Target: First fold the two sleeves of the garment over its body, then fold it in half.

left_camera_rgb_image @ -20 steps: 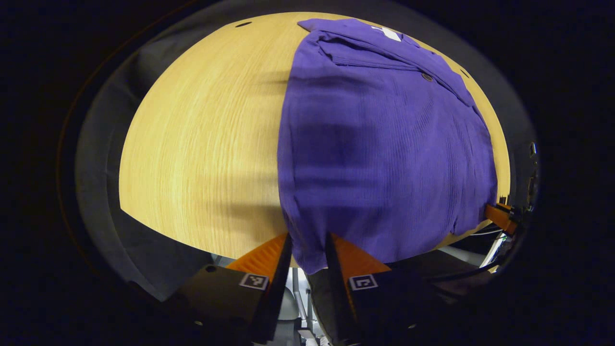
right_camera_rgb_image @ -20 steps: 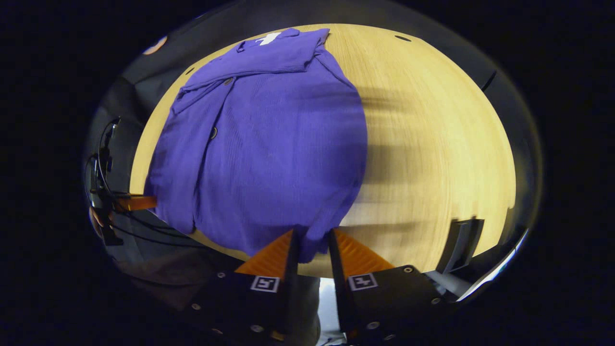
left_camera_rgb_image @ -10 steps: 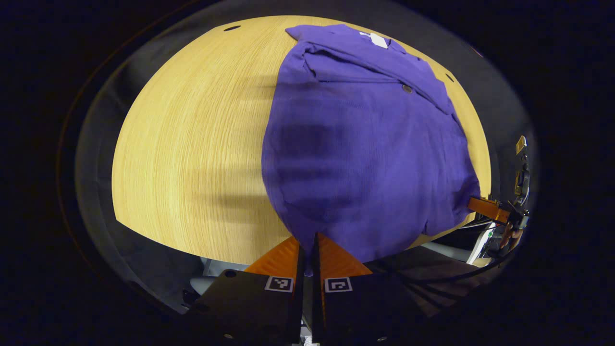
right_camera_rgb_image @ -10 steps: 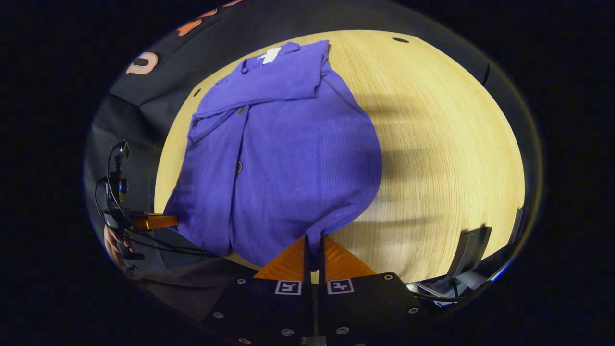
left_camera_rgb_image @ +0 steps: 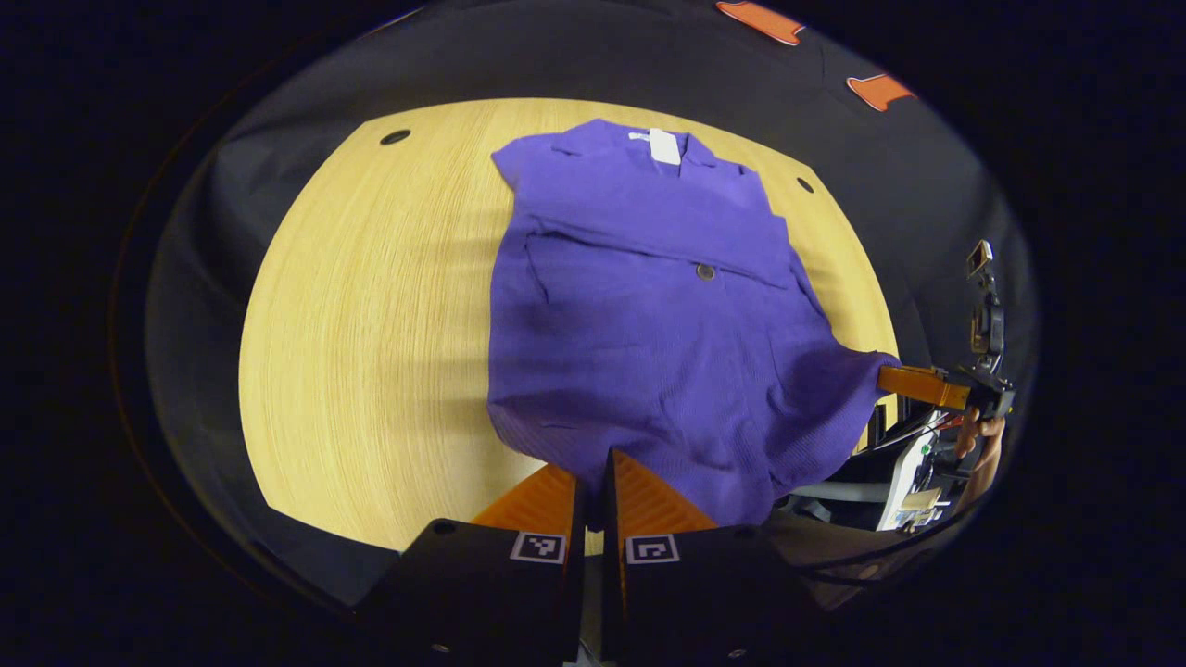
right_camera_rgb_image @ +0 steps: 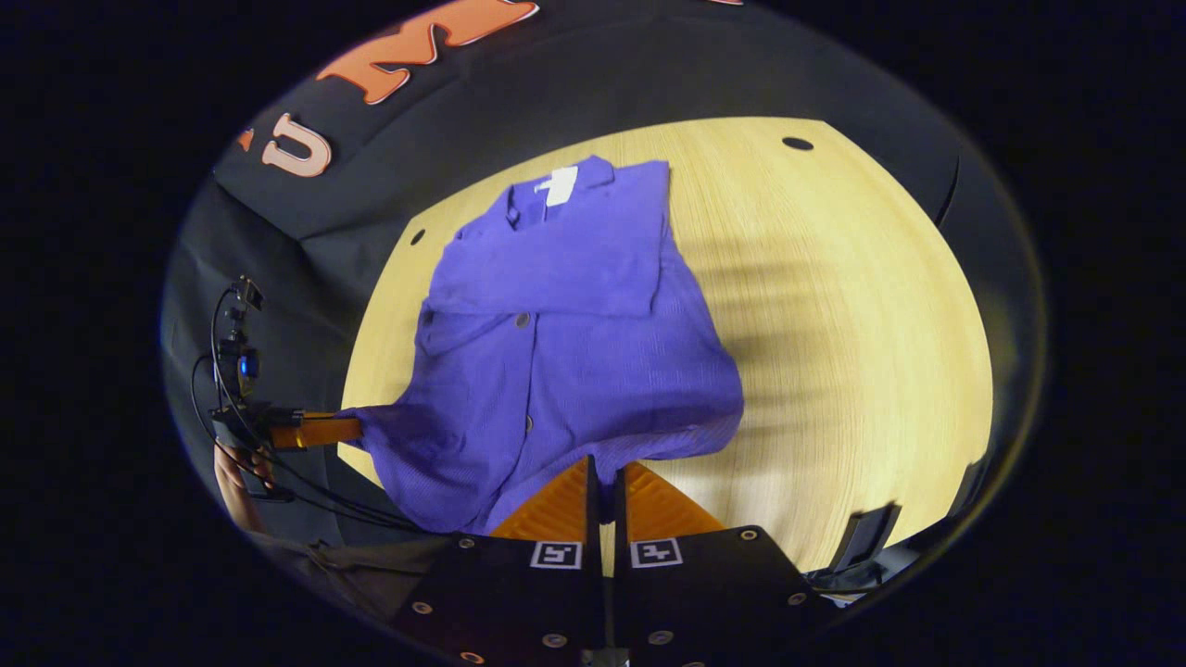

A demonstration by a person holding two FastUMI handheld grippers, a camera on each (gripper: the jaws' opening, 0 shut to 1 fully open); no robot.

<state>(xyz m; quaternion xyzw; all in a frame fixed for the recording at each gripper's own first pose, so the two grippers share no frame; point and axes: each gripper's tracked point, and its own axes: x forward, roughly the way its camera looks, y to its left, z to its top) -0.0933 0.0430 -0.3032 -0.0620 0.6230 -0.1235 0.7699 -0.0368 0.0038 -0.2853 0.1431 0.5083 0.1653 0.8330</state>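
Note:
A purple buttoned garment (left_camera_rgb_image: 649,306) lies on a round wooden table (left_camera_rgb_image: 371,306), collar and white label at the far side, sleeves folded across its chest. My left gripper (left_camera_rgb_image: 591,456) is shut on one corner of its near hem, which is lifted off the table. In the right gripper view the same garment (right_camera_rgb_image: 574,315) rises toward my right gripper (right_camera_rgb_image: 602,461), shut on the other hem corner. The right gripper (left_camera_rgb_image: 913,382) also appears far right in the left gripper view, pinching cloth. The left gripper (right_camera_rgb_image: 320,429) appears at the left in the right gripper view, held by a hand (right_camera_rgb_image: 236,463).
Black cloth walls surround the table (right_camera_rgb_image: 834,324). Small dark holes (left_camera_rgb_image: 395,137) mark the tabletop near its far edge. Cables (right_camera_rgb_image: 306,491) hang from the left gripper. A dark bracket (right_camera_rgb_image: 857,547) sits at the table's near right edge in the right gripper view.
Both grippers closed on the hem corners and then rose, lifting the near hem off the table. The garment now looks smaller and farther below.

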